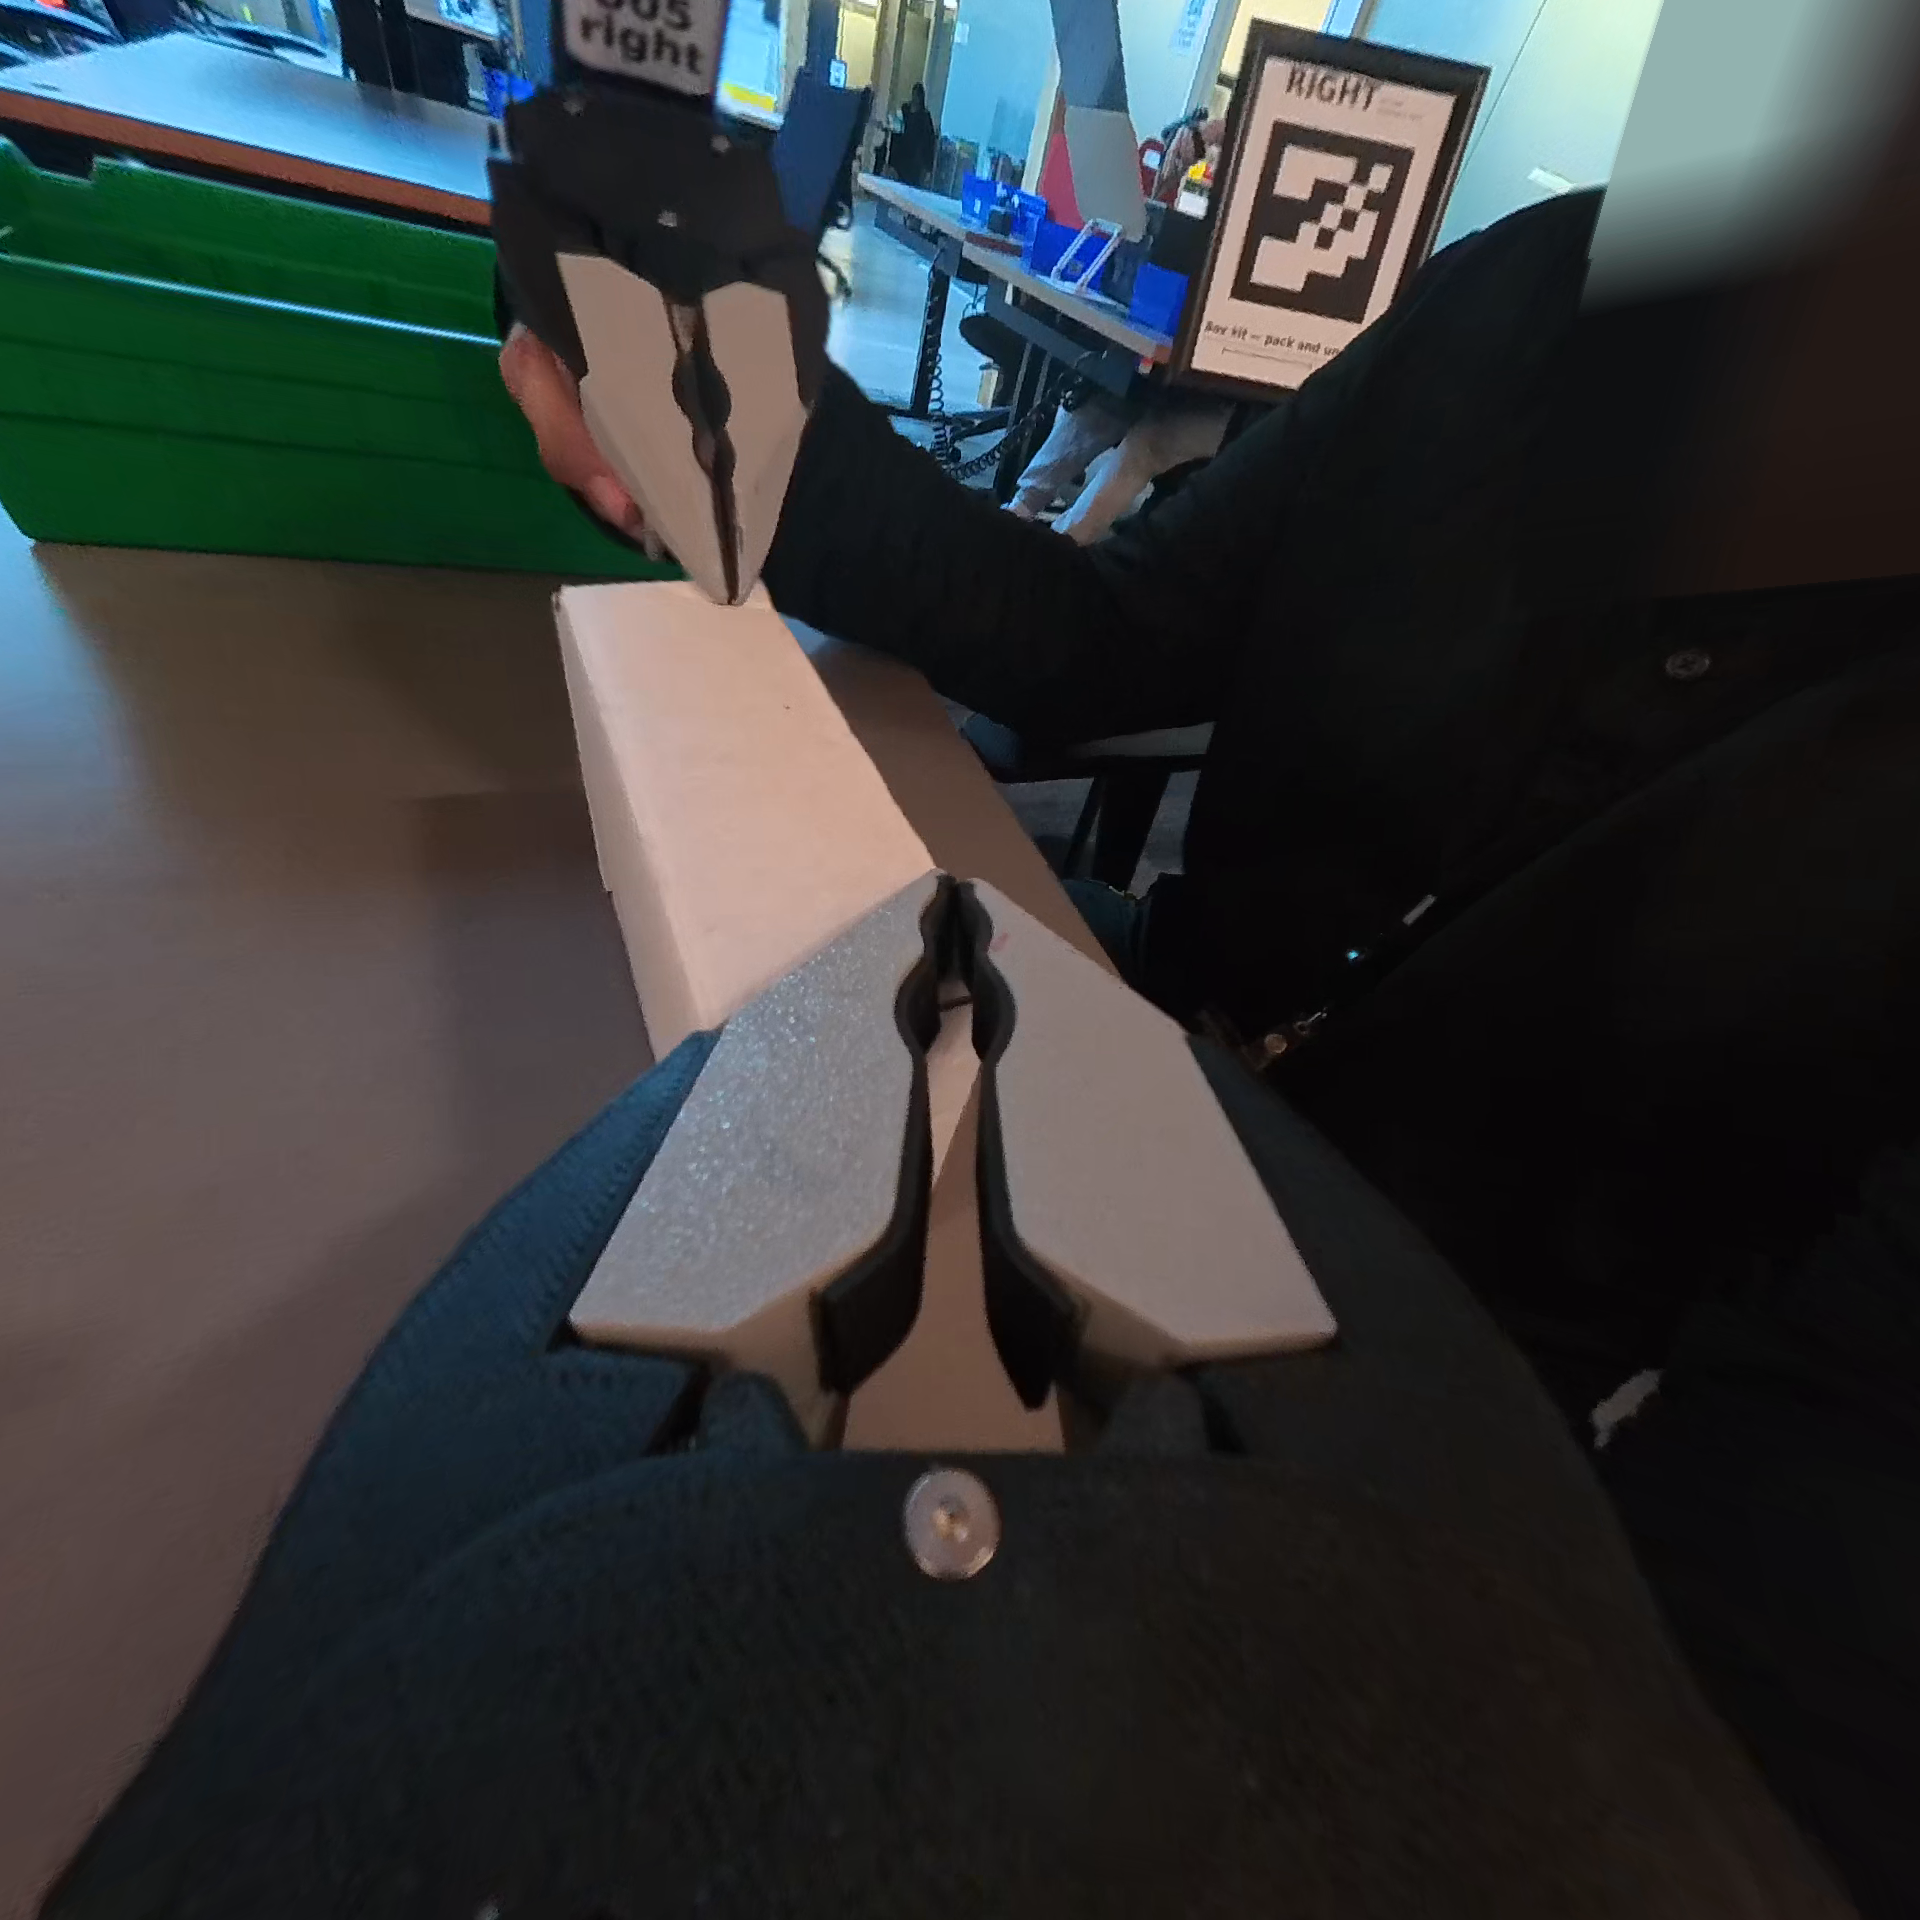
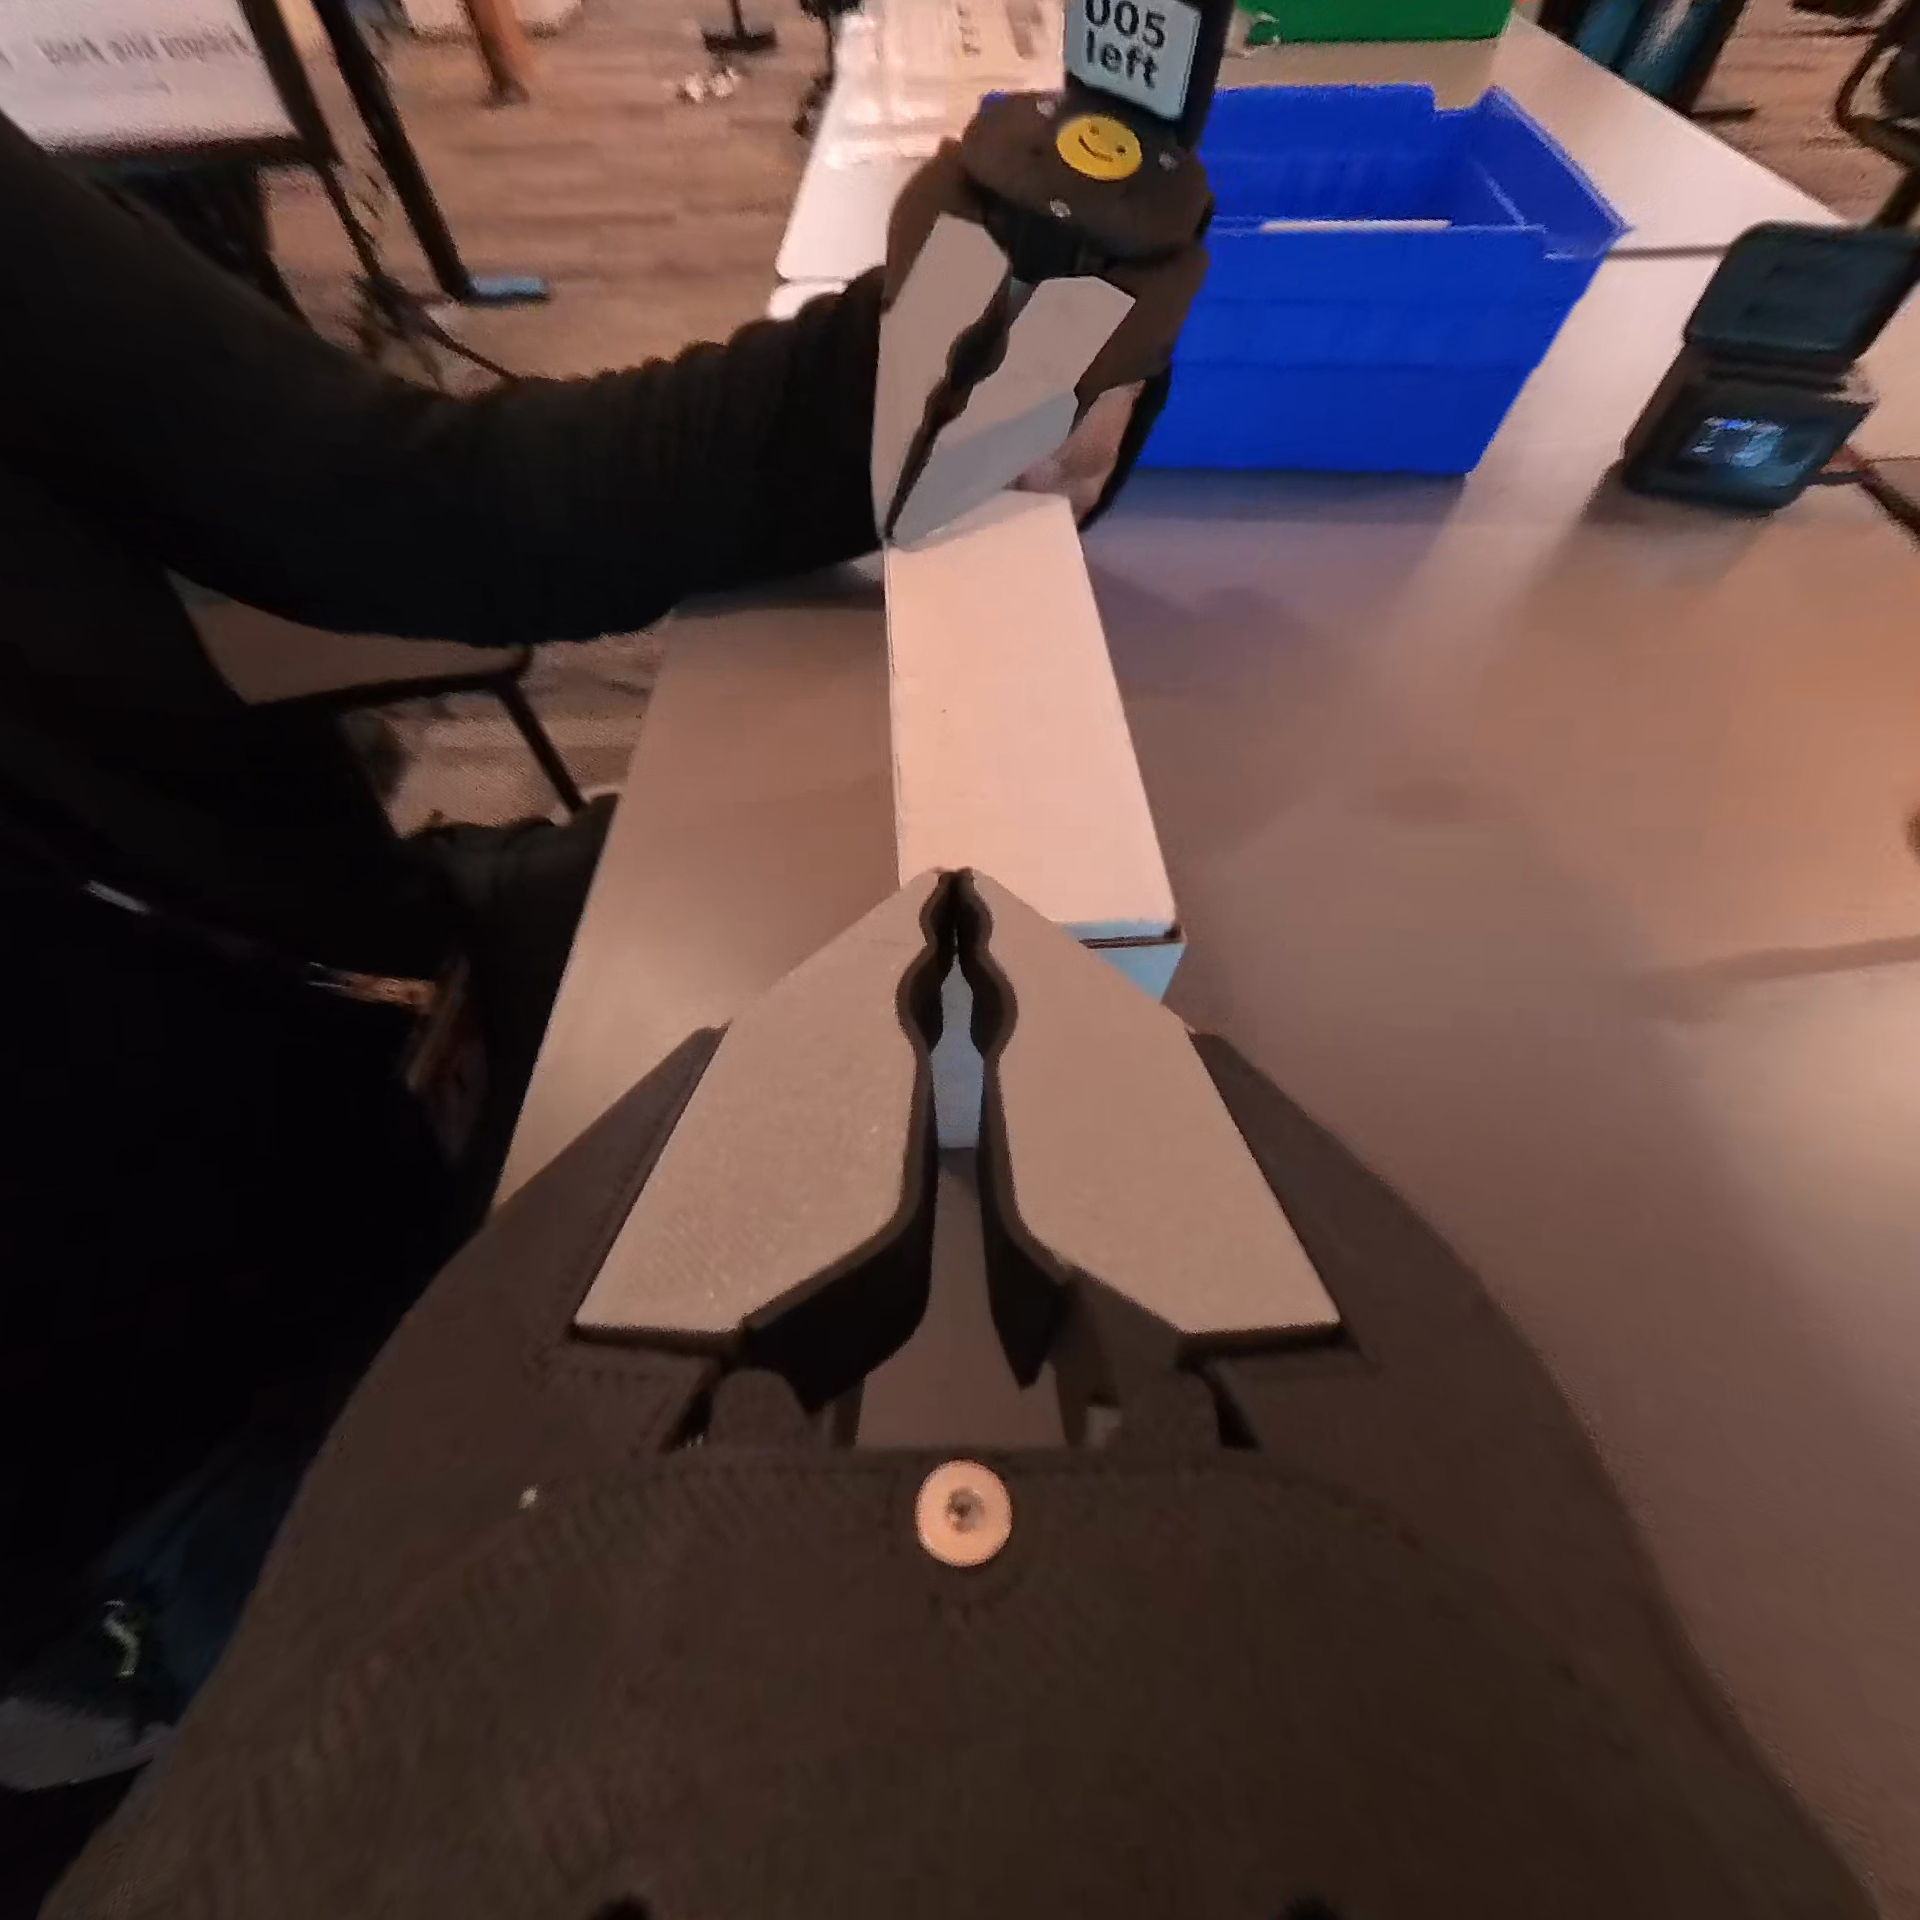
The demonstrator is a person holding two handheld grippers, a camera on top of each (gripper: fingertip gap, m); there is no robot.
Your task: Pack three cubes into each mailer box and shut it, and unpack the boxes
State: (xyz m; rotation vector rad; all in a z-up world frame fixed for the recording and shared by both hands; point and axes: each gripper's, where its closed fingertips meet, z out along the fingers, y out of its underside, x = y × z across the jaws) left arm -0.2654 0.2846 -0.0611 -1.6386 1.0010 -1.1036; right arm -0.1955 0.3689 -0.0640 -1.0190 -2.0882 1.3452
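A long white mailer box [image 1: 727, 790] lies shut on the table near its front edge; it also shows in the right wrist view [image 2: 1013, 727]. My left gripper [image 1: 954, 883] is shut, with its tips pressed on the top of one end of the box. My right gripper [image 2: 956, 875] is shut, with its tips on the top of the other end. Each gripper also shows in the other's view, the right [image 1: 732, 594] and the left [image 2: 891, 535], both shut and touching the box top. No cubes are in view.
Green bins [image 1: 249, 416] stand behind the box in the left wrist view. A blue bin [image 2: 1371, 312] and a small black device [image 2: 1766, 384] stand on the table [image 2: 1507, 831] in the right wrist view. A person's dark sleeves [image 1: 1143, 582] reach in from the table edge.
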